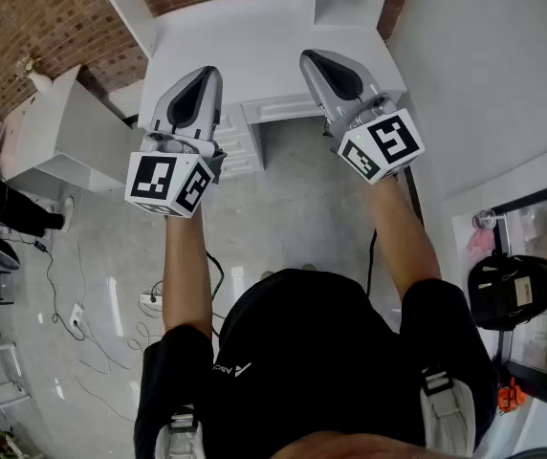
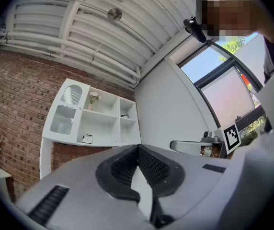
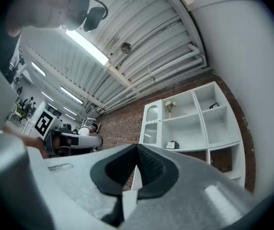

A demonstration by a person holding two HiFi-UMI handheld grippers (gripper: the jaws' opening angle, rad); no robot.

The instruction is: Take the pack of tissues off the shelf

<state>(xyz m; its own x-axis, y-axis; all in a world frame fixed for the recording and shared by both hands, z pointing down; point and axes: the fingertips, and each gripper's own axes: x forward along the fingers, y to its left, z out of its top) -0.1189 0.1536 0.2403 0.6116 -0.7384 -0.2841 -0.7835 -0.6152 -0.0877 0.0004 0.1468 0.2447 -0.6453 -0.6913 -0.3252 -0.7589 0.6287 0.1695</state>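
The pack of tissues (image 2: 87, 138) is a small dark-and-white pack on the lower shelf of a white wall unit (image 2: 103, 128), far ahead of both grippers. In the right gripper view the pack of tissues (image 3: 172, 144) lies in the middle compartment of the same unit (image 3: 194, 128). My left gripper (image 2: 138, 148) is shut and holds nothing. My right gripper (image 3: 137, 151) is also shut and holds nothing. In the head view the left gripper (image 1: 207, 73) and the right gripper (image 1: 314, 57) are held side by side at chest height, pointing at the white desk (image 1: 254, 36).
A vase of flowers (image 2: 94, 97) and a small dark object (image 2: 124, 115) stand on upper shelves, beside a glass-door compartment (image 2: 64, 111). A brick wall (image 3: 122, 123) backs the unit. A white cabinet (image 1: 54, 132), floor cables (image 1: 92, 323) and a black bag (image 1: 513, 290) flank me.
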